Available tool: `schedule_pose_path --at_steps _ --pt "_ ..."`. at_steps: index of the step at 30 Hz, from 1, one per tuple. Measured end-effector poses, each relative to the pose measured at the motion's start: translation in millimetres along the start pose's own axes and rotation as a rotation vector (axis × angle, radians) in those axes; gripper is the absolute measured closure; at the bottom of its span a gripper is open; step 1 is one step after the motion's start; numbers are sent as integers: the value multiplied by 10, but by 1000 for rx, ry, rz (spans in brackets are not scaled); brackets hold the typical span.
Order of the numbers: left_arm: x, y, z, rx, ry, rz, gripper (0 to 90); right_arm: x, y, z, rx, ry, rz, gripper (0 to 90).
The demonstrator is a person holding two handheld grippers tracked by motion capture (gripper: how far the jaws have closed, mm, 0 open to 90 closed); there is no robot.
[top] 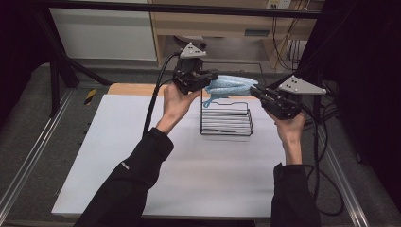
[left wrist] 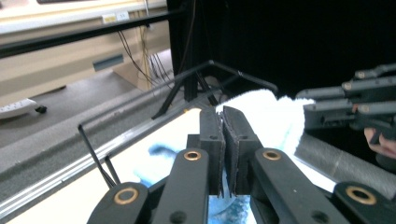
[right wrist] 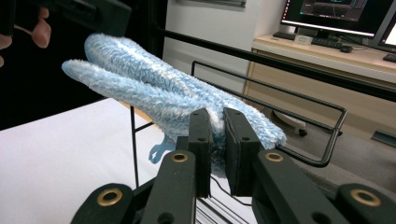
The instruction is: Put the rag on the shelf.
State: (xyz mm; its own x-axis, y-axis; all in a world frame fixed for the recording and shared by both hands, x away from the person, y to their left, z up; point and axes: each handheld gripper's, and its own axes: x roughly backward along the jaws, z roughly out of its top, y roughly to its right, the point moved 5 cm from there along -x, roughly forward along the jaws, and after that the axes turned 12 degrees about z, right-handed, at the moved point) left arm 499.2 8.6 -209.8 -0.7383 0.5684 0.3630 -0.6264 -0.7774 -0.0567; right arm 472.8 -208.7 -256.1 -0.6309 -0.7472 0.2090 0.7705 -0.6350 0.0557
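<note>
item: fluffy blue cloth [top: 230, 86], soft, light, limp; best taken at its ends. held stretched above wire rack [top: 226, 118]. left gripper [top: 208, 81] and right gripper [top: 257, 91] each pinched closed on one end.

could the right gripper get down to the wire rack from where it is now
Probably not right away: the right gripper is shut on the blue cloth, held with the left gripper above the wire rack.

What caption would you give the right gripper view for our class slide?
Right gripper shut on a fluffy blue cloth, held above a black wire rack on a white table.
</note>
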Motion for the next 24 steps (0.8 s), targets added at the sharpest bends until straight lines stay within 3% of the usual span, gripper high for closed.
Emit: schedule_pose_path --at_steps 8,12,18,24 --pt "-20 56 -238 -32 -47 -48 870 12 -5 -12 -18 -15 12 759" --pt "-68 68 -350 -28 -65 -66 869 17 -18 -21 -21 -28 17 720" --pt "-112 79 -439 -34 -74 -49 881 8 -23 -48 -25 -39 14 664" --pt "-140 66 -456 -27 -81 -42 894 29 -41 -28 -41 -12 25 642"
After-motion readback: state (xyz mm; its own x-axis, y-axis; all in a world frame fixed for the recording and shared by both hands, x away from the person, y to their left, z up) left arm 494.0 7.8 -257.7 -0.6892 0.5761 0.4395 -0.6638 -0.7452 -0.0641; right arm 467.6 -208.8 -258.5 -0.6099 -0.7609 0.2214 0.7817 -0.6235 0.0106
